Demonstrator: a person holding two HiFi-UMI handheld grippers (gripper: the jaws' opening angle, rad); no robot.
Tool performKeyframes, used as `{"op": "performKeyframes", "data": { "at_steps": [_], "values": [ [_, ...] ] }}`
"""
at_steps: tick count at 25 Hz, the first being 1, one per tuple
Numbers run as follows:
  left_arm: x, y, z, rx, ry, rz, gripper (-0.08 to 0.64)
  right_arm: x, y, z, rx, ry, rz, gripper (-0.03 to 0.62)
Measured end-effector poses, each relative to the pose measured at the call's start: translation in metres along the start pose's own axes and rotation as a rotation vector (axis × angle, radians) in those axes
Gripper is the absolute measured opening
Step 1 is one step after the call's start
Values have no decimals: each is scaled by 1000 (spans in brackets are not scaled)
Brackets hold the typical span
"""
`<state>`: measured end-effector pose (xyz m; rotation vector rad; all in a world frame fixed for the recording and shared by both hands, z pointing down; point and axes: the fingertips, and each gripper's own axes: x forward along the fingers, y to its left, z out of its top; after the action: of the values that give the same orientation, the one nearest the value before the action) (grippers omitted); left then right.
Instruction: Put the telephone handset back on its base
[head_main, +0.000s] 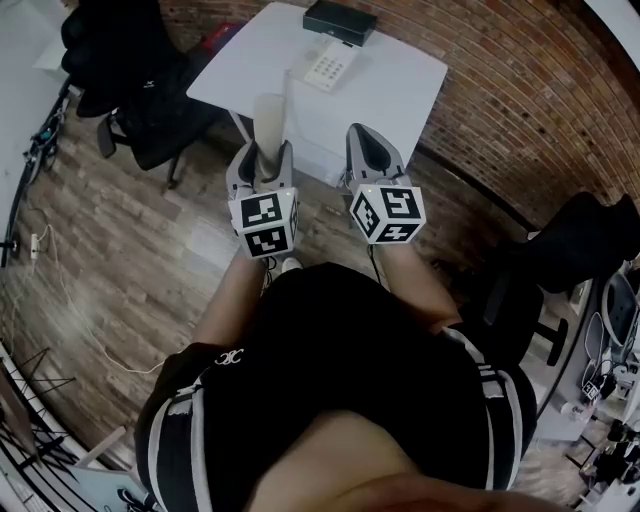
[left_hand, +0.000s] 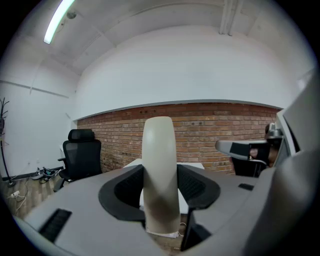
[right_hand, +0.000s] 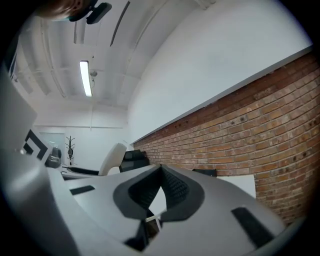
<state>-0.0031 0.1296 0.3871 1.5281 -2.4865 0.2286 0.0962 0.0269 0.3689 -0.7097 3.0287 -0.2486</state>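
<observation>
We have the left gripper (left_hand: 160, 186) clamped wide on the cream handset (left_hand: 159, 145), which stands up between its pads in the middle of the left gripper view. The right gripper (right_hand: 160, 170) is pinched together on nothing. In the head view the base (head_main: 330, 66) lies on the white table (head_main: 405, 85) at top centre, beyond both grippers and apart from the handset. A black box (head_main: 340, 21) sits at the table's far edge. A black chair (head_main: 140, 95) crowds the upper left and the brick wall (head_main: 520, 90) runs along the right. Bare wood floor (head_main: 150, 260) spreads across the left of the frame.

No writing, label or number can be read anywhere.
</observation>
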Motion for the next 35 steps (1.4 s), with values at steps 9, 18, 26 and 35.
{"op": "performKeyframes", "data": {
  "at_steps": [9,18,26,35],
  "values": [
    [12,21,1,-3,-1,-22,206,19,15,-6,-8,11,3,-2],
    [27,58,-1,2,-13,-85,206,42,27,-11,-34,6,-87,-2],
    [40,78,-5,-2,-3,-115,206,51,28,-23,-22,21,-144,-2],
    [75,92,-2,6,4,-106,206,88,7,-30,6,23,-161,-2]
  ]
}}
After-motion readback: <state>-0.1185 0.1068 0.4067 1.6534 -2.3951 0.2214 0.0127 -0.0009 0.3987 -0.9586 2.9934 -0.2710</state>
